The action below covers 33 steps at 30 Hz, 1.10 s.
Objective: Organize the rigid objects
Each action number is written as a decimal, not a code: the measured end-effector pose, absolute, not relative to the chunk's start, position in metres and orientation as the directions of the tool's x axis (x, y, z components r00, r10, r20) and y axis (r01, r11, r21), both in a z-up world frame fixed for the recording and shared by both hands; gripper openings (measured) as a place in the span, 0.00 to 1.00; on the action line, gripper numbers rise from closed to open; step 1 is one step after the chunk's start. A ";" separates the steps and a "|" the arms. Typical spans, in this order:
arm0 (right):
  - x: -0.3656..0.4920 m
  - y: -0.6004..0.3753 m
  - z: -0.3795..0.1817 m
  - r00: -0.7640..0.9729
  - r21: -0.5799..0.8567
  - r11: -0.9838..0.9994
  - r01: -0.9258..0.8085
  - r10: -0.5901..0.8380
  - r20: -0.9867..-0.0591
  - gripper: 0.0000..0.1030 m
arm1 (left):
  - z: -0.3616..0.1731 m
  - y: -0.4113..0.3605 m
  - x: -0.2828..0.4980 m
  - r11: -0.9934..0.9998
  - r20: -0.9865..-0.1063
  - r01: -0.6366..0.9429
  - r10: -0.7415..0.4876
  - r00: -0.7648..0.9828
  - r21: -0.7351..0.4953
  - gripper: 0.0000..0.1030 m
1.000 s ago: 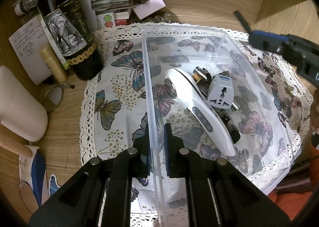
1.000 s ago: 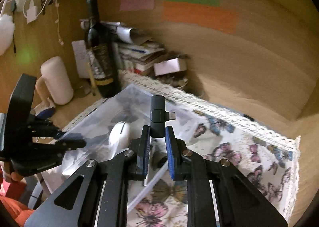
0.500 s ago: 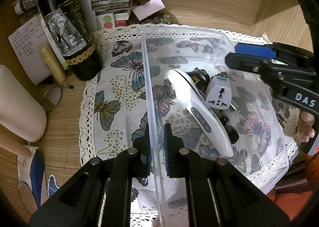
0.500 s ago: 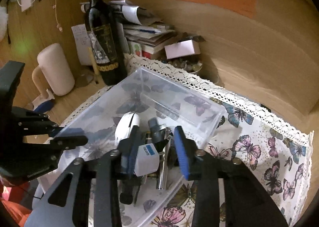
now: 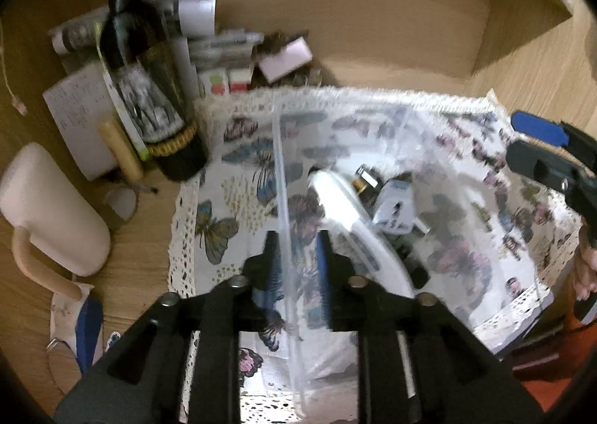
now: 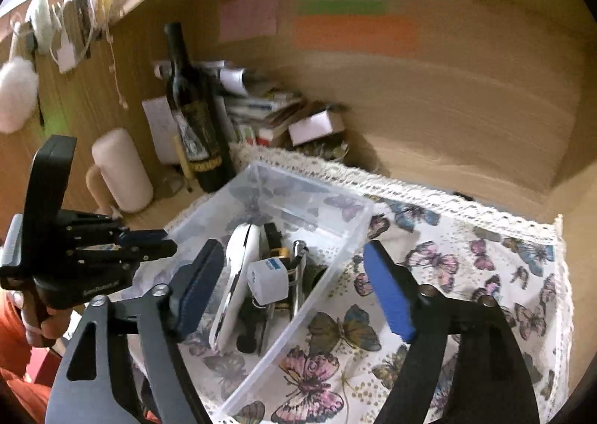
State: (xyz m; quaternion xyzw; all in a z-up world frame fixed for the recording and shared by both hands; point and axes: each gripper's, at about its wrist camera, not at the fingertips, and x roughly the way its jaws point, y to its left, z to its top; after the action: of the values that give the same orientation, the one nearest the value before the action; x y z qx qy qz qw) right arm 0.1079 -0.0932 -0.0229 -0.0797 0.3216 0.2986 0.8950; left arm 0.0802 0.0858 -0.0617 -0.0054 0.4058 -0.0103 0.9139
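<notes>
A clear plastic bin (image 5: 280, 163) (image 6: 313, 185) stands on the butterfly cloth. In it lie a long white handheld device (image 5: 350, 215) (image 6: 238, 275), a white travel adapter (image 5: 395, 207) (image 6: 268, 282) and several dark small items (image 6: 272, 234). My left gripper (image 5: 298, 263) (image 6: 160, 241) straddles the bin's near side wall. Its jaws are opening, and the pads stand off the wall on both sides. My right gripper (image 6: 291, 260) (image 5: 537, 137) hovers over the bin's right part, its jaws opening wide with nothing between them.
A dark wine bottle (image 5: 149, 88) (image 6: 194, 118), a cream mug (image 5: 56, 215) (image 6: 119, 170) and a pile of papers and booklets (image 5: 224, 47) crowd the back left. The lace-edged cloth (image 6: 466, 275) extends to the right. Wooden walls close off the back and right.
The right gripper moved over the bin, let go of the small black adapter it held, and spread wide. The left gripper loosened its grip on the bin wall and rose a little.
</notes>
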 end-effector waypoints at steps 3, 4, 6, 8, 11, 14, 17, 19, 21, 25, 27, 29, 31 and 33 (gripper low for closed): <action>0.092 -0.107 -0.012 0.669 0.043 0.832 -0.553 0.475 -0.572 0.85 | -0.045 0.076 0.068 0.999 -0.687 0.026 -0.033 0.726 -0.020 0.46; 0.086 -0.112 -0.007 0.684 0.045 0.836 -0.547 0.477 -0.552 0.91 | -0.038 0.072 0.062 0.999 -0.662 0.031 -0.038 0.748 -0.023 0.49; 0.074 -0.119 -0.001 0.715 0.042 0.845 -0.533 0.476 -0.512 1.00 | -0.027 0.063 0.051 0.999 -0.612 0.032 -0.036 0.790 -0.017 0.60; 0.062 -0.126 0.005 0.752 0.024 0.859 -0.512 0.461 -0.471 1.00 | -0.017 0.054 0.041 0.999 -0.557 0.032 -0.033 0.830 -0.011 0.69; 0.047 -0.133 0.010 0.787 -0.006 0.868 -0.496 0.446 -0.427 1.00 | -0.007 0.043 0.027 1.000 -0.486 0.025 -0.026 0.874 -0.009 0.81; 0.038 -0.136 0.009 0.818 -0.030 0.885 -0.464 0.416 -0.398 1.00 | -0.002 0.037 0.016 1.000 -0.420 0.003 -0.002 0.908 0.001 0.91; 0.032 -0.138 0.007 0.845 -0.053 0.898 -0.436 0.389 -0.368 1.00 | 0.001 0.030 0.008 1.000 -0.359 -0.016 0.018 0.933 0.009 0.95; 0.029 -0.140 0.006 0.854 -0.057 0.903 -0.425 0.379 -0.356 1.00 | 0.002 0.026 0.004 1.000 -0.336 -0.014 0.018 0.942 0.014 0.96; 0.029 -0.141 0.005 0.858 -0.054 0.906 -0.420 0.377 -0.350 1.00 | 0.001 0.022 0.001 1.000 -0.314 -0.023 0.026 0.949 0.014 0.97; 0.027 -0.146 0.004 0.852 -0.016 0.905 -0.426 0.395 -0.344 1.00 | -0.001 0.021 -0.002 1.000 -0.290 -0.024 0.020 0.957 -0.008 0.98; 0.027 -0.146 0.003 0.850 -0.008 0.905 -0.426 0.397 -0.345 1.00 | -0.002 0.019 -0.002 1.000 -0.287 -0.018 0.013 0.958 -0.015 0.98; 0.028 -0.145 0.001 0.849 -0.007 0.905 -0.424 0.395 -0.349 1.00 | -0.004 0.017 -0.001 1.000 -0.290 -0.011 0.007 0.957 -0.014 0.98; 0.028 -0.145 0.000 0.850 -0.009 0.906 -0.423 0.393 -0.352 1.00 | -0.005 0.017 0.000 1.000 -0.291 -0.012 0.008 0.957 -0.014 0.98; 0.028 -0.145 0.000 0.847 -0.009 0.904 -0.427 0.397 -0.355 1.00 | -0.006 0.018 0.001 1.000 -0.292 -0.012 0.005 0.956 -0.021 0.98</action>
State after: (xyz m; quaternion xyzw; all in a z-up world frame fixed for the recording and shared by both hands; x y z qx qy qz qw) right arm 0.0282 -0.1452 -0.0001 -0.0436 0.1749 0.2145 0.9599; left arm 0.0007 0.0177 -0.0061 -0.0111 0.1475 0.0043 0.9890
